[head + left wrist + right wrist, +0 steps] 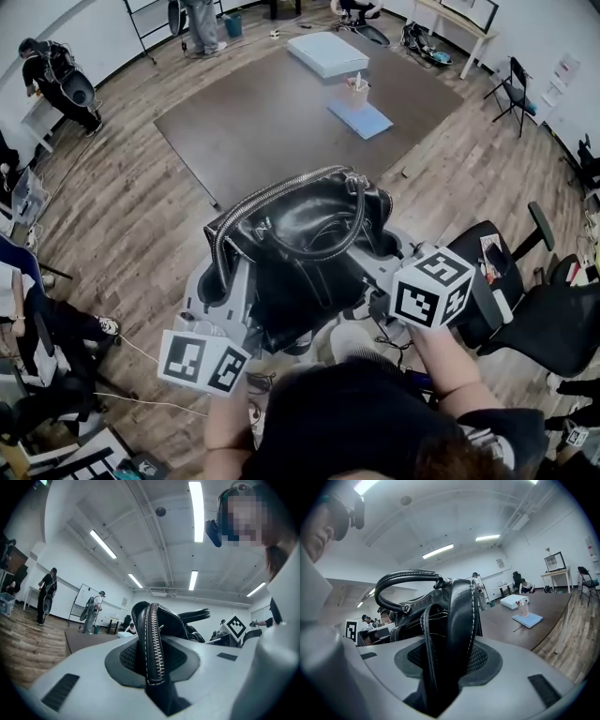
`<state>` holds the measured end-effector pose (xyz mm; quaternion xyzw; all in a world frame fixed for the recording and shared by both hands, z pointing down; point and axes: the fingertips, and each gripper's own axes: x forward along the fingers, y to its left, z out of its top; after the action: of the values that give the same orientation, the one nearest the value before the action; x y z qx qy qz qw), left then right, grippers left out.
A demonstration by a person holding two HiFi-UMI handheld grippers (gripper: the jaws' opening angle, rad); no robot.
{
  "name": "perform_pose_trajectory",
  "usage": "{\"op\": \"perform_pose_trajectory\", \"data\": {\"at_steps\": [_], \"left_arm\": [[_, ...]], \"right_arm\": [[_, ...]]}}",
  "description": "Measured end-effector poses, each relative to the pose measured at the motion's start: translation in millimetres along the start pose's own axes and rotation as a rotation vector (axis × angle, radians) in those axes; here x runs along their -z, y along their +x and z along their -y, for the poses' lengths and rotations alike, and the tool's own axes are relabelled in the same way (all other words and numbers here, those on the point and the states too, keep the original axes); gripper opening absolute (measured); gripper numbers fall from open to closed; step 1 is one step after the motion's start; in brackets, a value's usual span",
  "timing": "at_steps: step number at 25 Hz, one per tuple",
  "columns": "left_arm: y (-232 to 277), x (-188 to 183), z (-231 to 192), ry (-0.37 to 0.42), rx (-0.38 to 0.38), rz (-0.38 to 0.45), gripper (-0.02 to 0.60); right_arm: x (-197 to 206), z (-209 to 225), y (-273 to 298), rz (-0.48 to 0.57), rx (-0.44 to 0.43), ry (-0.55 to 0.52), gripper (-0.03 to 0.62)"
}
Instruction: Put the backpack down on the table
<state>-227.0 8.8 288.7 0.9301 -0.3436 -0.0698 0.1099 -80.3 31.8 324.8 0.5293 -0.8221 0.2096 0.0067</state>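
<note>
Left tongs: we see them clamped on the zipped edge of the backpack
Right tongs: clamped on its opposite side, so we judge the load balanced
Backpack: in the air between both tongs; bench well ahead of them

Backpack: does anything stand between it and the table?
Nothing visible does. The backpack is over the floor; the near half of the table is bare, with a white box, cup and blue folder farther back.
</note>
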Motion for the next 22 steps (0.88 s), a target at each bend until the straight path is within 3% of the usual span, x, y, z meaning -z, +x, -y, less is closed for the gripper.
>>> {"op": "perform_pose_trajectory", "data": {"at_steps": [13, 22], "left_arm": [[114.5, -25.1, 9.9, 0.064, -0.103, 0.074, 0.094], [196.9, -24.8, 6.5, 0.077, -0.161, 0.105, 0.092]], "right_arm": [[-81.4, 98.7, 32.8, 0.028, -0.139, -0.06, 0.183], [-122.3, 173.5, 63.9, 0.018, -0.177, -0.101, 0.183]]}}
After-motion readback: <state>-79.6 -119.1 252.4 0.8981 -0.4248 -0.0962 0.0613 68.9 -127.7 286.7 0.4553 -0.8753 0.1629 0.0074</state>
